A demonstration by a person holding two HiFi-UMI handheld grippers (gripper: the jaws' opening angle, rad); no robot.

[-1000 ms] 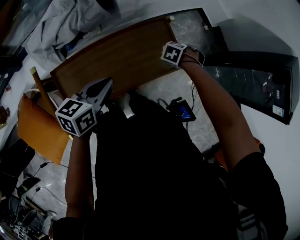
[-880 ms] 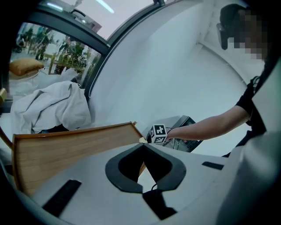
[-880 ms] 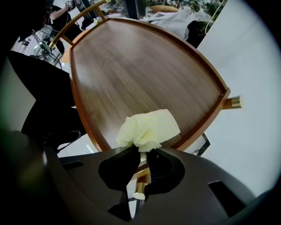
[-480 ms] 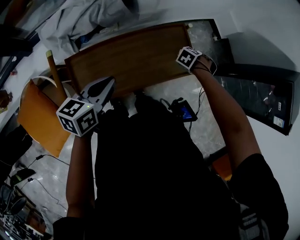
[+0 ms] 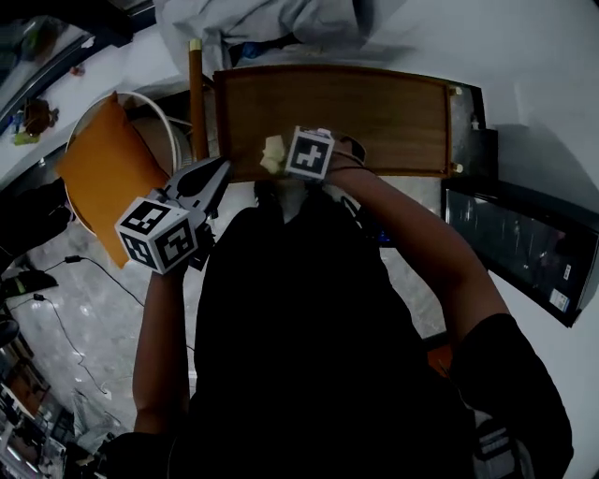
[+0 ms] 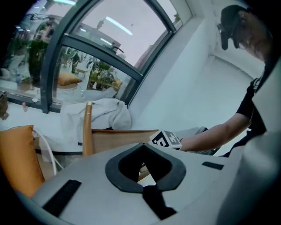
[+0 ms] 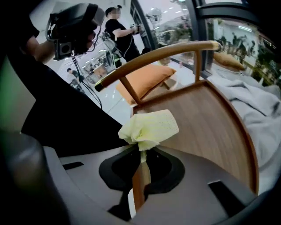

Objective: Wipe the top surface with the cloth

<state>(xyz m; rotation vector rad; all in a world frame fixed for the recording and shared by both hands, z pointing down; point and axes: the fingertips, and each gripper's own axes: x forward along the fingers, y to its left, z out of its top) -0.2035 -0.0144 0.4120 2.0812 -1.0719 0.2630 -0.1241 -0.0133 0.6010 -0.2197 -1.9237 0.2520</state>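
We're seeing the wooden top [image 5: 374, 112] lying mostly bare, so there's loads of room sweeping toward its right end. On the left, the chair's rail [image 5: 196, 94] is crowding the edge, and a grey fabric heap [image 5: 281, 23] is bunching along the far side.

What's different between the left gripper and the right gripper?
The right gripper pinches a yellow cloth; the left gripper holds nothing. The right gripper is over the wooden top; the left gripper is off its edge. Both have closed fingers.
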